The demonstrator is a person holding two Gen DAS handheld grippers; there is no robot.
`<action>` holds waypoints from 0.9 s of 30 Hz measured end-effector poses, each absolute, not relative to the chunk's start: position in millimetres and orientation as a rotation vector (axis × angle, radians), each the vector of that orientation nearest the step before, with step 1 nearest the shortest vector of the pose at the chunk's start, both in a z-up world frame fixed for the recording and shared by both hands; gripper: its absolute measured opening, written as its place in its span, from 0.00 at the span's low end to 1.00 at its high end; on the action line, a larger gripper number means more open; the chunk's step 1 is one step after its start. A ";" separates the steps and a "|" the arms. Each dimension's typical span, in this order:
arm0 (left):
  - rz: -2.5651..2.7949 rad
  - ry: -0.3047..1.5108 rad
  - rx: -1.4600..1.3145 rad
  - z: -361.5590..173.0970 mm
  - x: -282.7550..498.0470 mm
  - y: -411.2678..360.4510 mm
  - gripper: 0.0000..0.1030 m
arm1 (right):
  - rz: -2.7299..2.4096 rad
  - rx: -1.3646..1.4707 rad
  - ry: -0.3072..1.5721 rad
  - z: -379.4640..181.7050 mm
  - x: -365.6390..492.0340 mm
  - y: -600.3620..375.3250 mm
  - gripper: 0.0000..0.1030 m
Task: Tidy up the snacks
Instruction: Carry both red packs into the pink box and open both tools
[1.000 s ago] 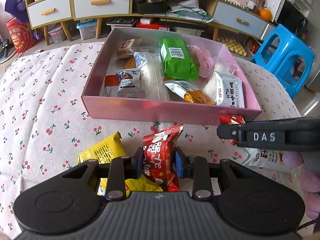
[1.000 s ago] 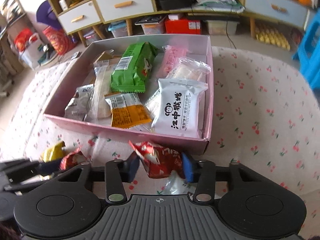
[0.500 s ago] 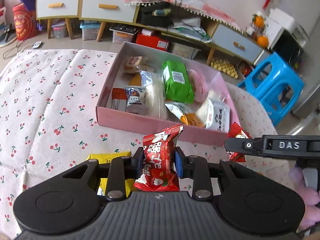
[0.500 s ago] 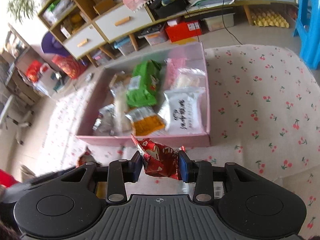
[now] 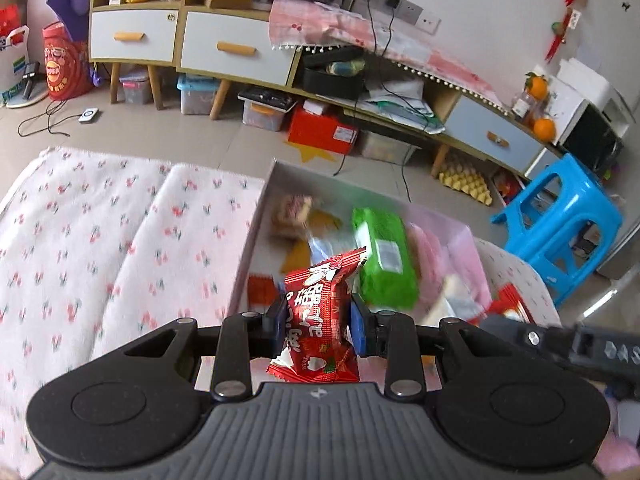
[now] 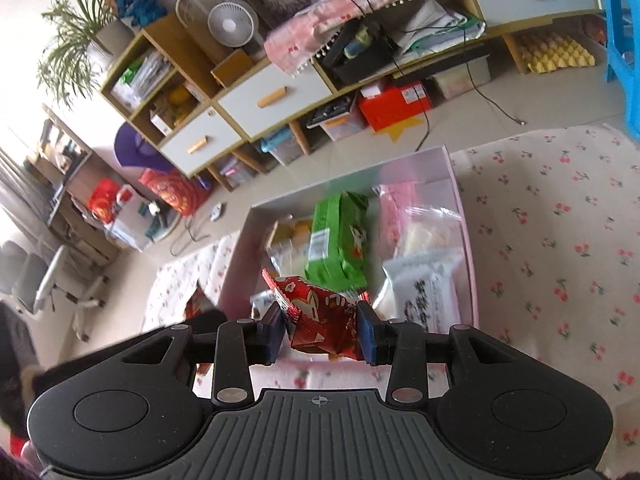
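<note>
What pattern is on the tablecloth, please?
Small red cherries on white cloth; clearest in the right wrist view.

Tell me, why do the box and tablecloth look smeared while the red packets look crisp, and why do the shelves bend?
Left wrist view: the red snack packet in the left gripper is sharp, the pink box and cherry tablecloth motion-blurred. Right wrist view: the red packet in the right gripper is crisp, the box's snacks smeared. Both are fisheye, so the cabinet curves.

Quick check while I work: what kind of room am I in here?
Most likely a lived-in home living room: a low wooden cabinet with drawers, a desk fan on top of it, and a blue plastic stool on the tiled floor.
</note>
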State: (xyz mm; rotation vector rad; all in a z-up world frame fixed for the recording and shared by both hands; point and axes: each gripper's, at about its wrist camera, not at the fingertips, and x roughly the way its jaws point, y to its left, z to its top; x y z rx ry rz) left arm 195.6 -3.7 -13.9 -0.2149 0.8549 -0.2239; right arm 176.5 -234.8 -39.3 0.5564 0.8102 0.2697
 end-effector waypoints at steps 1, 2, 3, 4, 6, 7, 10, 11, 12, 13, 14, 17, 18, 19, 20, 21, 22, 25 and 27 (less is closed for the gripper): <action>-0.223 0.853 -0.214 -15.5 201.7 -2.6 0.28 | 0.275 0.560 0.809 -40.5 179.0 -235.0 0.36; -0.222 0.852 -0.211 -17.6 208.2 -2.9 0.28 | 0.280 0.560 0.807 -42.0 181.7 -234.7 0.36; -0.221 0.852 -0.209 -19.7 213.0 -3.3 0.28 | 0.281 0.560 0.806 -43.0 184.4 -234.0 0.36; -0.218 0.853 -0.204 -21.8 216.9 -4.0 0.28 | 0.283 0.560 0.805 -44.5 187.8 -233.1 0.36; -0.209 0.856 -0.194 -27.1 225.7 -5.6 0.28 | 0.287 0.566 0.808 -47.8 192.2 -231.6 0.36; -0.207 0.857 -0.190 -28.9 228.1 -5.9 0.28 | 0.287 0.569 0.812 -49.7 193.1 -230.7 0.36; -0.205 0.854 -0.170 -31.5 230.1 -4.7 0.28 | 0.284 0.560 0.824 -54.9 196.5 -227.1 0.36; -0.205 0.852 -0.161 -32.9 230.8 -5.3 0.28 | 0.282 0.555 0.827 -56.2 196.8 -226.0 0.37; -0.205 0.851 -0.156 -33.5 232.4 -5.0 0.28 | 0.280 0.553 0.830 -57.5 197.0 -225.3 0.38; -0.206 0.848 -0.153 -34.4 232.3 -4.9 0.29 | 0.275 0.550 0.833 -58.6 197.4 -224.7 0.38; -0.210 0.844 -0.154 -34.8 231.8 -4.3 0.29 | 0.268 0.550 0.833 -59.4 197.6 -225.0 0.39; -0.201 0.824 -0.156 -33.6 227.8 -3.2 0.45 | 0.257 0.567 0.836 -60.3 197.8 -228.4 0.58; -0.205 0.823 -0.156 -33.6 226.3 -3.8 0.51 | 0.256 0.578 0.833 -60.4 197.3 -230.1 0.61; -0.208 0.824 -0.155 -32.7 226.8 -4.7 0.53 | 0.252 0.582 0.828 -59.7 196.5 -231.7 0.62; -0.209 0.823 -0.149 -31.8 225.0 -5.1 0.54 | 0.249 0.582 0.826 -59.4 196.6 -232.9 0.62; -0.209 0.825 -0.142 -31.2 225.0 -5.2 0.55 | 0.247 0.582 0.825 -58.9 196.6 -233.5 0.62; -0.211 0.827 -0.134 -29.9 222.4 -5.5 0.57 | 0.246 0.583 0.826 -58.8 196.4 -234.3 0.62; -0.222 0.825 -0.125 -27.0 217.7 -5.3 0.65 | 0.240 0.586 0.833 -58.4 195.5 -235.2 0.64; -0.215 0.828 -0.117 -24.1 210.4 -6.3 0.74 | 0.242 0.576 0.834 -56.5 193.4 -234.6 0.64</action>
